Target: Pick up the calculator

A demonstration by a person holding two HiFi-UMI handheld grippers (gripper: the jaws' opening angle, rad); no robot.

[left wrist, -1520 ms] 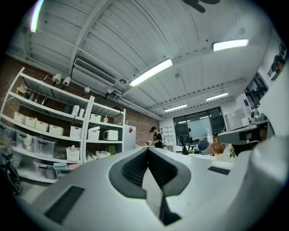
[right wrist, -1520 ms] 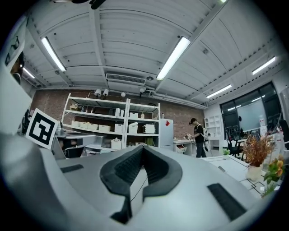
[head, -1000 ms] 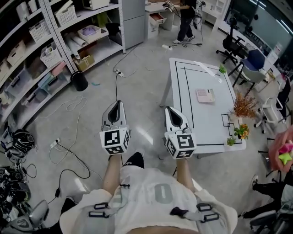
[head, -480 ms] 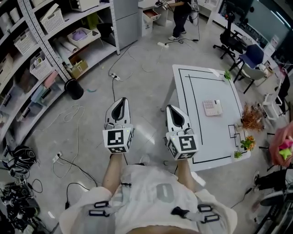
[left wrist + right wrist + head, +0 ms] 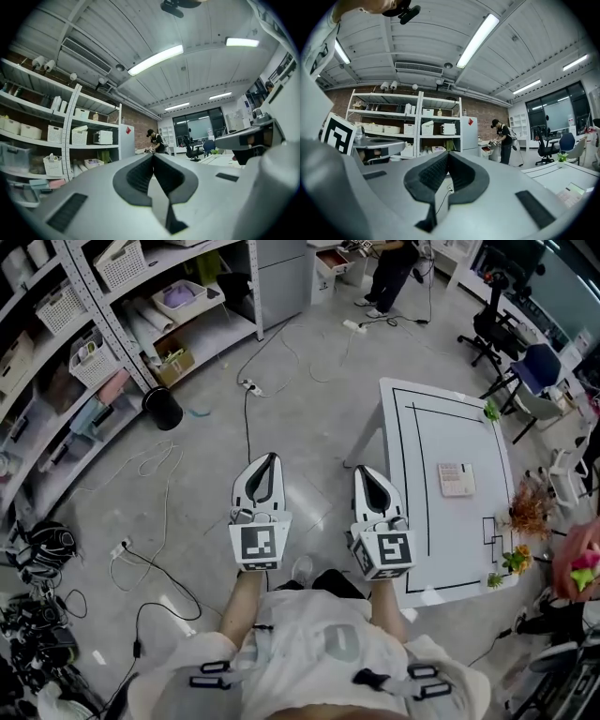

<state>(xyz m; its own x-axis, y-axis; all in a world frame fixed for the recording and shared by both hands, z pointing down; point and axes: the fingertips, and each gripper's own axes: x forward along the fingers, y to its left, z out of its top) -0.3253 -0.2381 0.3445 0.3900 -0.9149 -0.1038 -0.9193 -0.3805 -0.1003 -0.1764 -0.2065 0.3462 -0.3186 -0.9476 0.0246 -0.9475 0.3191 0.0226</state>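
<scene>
The calculator (image 5: pixel 457 479) is a pale, pinkish-white rectangle with a grid of small keys. It lies flat on the white table (image 5: pixel 412 549), inside the black lines drawn on the top. From the right gripper (image 5: pixel 364 471) it sits off to the right, about level with the jaw tips and well apart from them. From the left gripper (image 5: pixel 270 459) it is farther still, beyond the right one. In the right gripper view it shows only as a small pale slab (image 5: pixel 571 193) low at the right edge, on the tabletop.

The person holds both grippers out in front of the body on bare forearms, side by side and near each other. Both point forward and roughly level, and the marker cubes (image 5: pixel 260 543) face up toward the head camera. The left gripper hangs over bare floor. The right one sits by the table's left edge, near its closest corner.

In the left gripper view the dark ribbed pads (image 5: pixel 140 176) meet at the tips with nothing between them. The right gripper view shows the same: pads (image 5: pixel 433 173) pressed together, holding nothing. Neither gripper touches the calculator or the table.
</scene>
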